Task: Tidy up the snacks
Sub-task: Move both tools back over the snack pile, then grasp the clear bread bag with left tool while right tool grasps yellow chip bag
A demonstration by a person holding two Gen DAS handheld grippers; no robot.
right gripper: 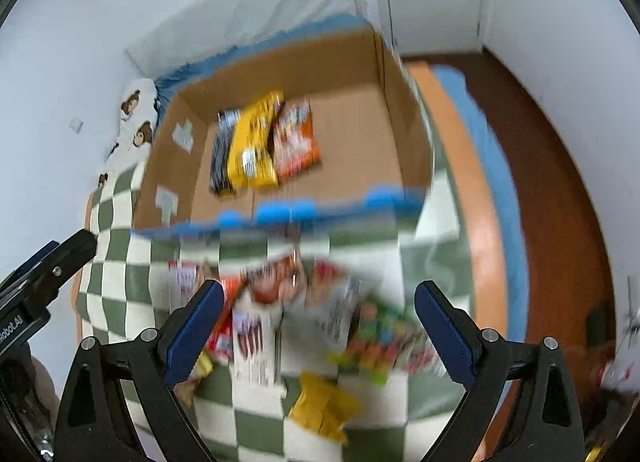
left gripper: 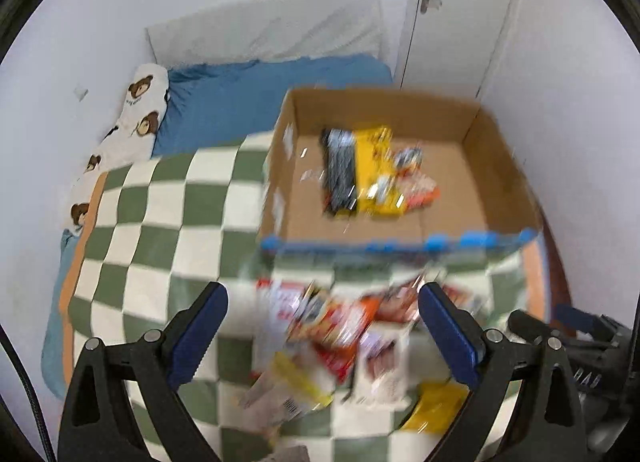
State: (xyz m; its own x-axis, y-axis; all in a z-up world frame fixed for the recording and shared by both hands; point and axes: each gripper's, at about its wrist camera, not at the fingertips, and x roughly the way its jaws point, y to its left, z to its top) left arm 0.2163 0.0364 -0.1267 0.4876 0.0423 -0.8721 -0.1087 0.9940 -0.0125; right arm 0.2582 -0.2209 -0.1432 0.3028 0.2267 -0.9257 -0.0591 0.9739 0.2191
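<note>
Nearest, at the bottom of each wrist view, both grippers stand with their fingers spread wide and nothing between them: the left gripper and the right gripper both hover over a pile of snacks on a green-and-white checked blanket. The frames are blurred, so most packets cannot be told apart. In the right view, a white packet with dark sticks printed on it lies low and left of centre, a multicoloured packet sits to its right, and a yellow packet lies nearest the bottom edge. The left gripper's black body shows at the left edge of the right view, and the right gripper's at the lower right edge of the left view.

Beyond the pile, in the middle of both frames, an open cardboard box rests on the blanket, its near rim marked in blue. On its floor three packets lie side by side, touching or overlapping: a black one at left, a yellow one in the middle, an orange one at right.

Farther up, a blue sheet and a bear-print pillow lie at upper left, with a white headboard against the wall. A white door fills the upper right, and brown floor runs along the right side.
</note>
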